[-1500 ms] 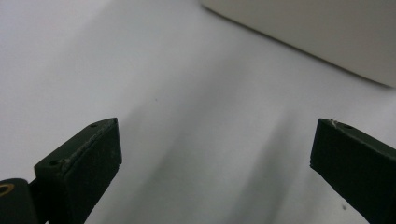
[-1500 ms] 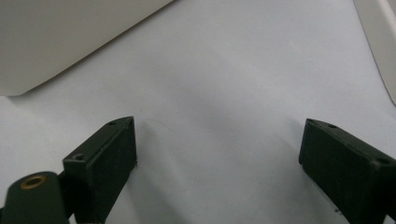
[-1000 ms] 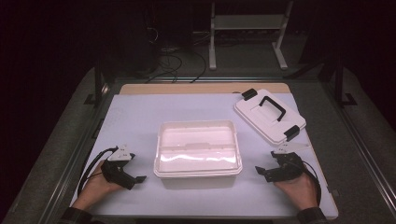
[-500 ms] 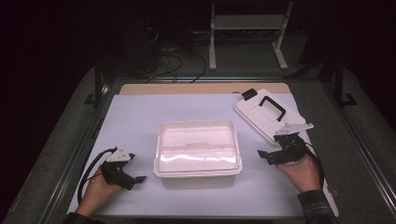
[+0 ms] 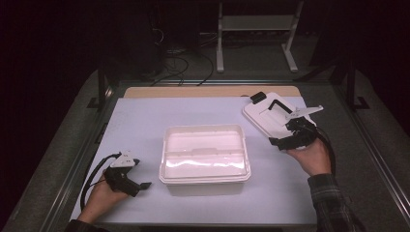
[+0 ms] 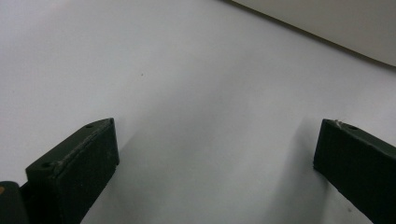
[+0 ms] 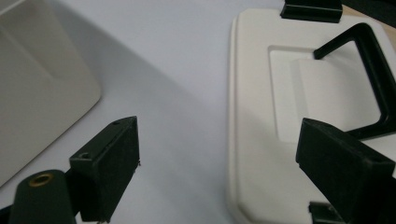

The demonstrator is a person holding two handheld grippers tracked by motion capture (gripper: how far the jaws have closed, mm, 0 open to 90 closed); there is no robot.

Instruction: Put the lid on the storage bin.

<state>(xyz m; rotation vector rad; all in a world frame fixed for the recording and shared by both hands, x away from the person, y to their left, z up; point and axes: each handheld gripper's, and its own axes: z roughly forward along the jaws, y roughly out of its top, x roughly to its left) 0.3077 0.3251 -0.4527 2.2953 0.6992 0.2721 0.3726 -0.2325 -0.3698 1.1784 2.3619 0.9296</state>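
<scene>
Lid is the thing in play here: white, with a black handle and black clips, lying flat on the table off to the right of the open white box, well apart from it. So nothing's closed up yet; the box sits uncovered in the middle. The right claw hangs just over the lid's near edge, jaws spread wide with nothing between them, so no grab so far. The left claw rests low by the box's left side, also spread and empty. My read: what's left is pretty much everything, meaning grab the lid, carry it over, seat it on the box, maybe snap the clips.
</scene>
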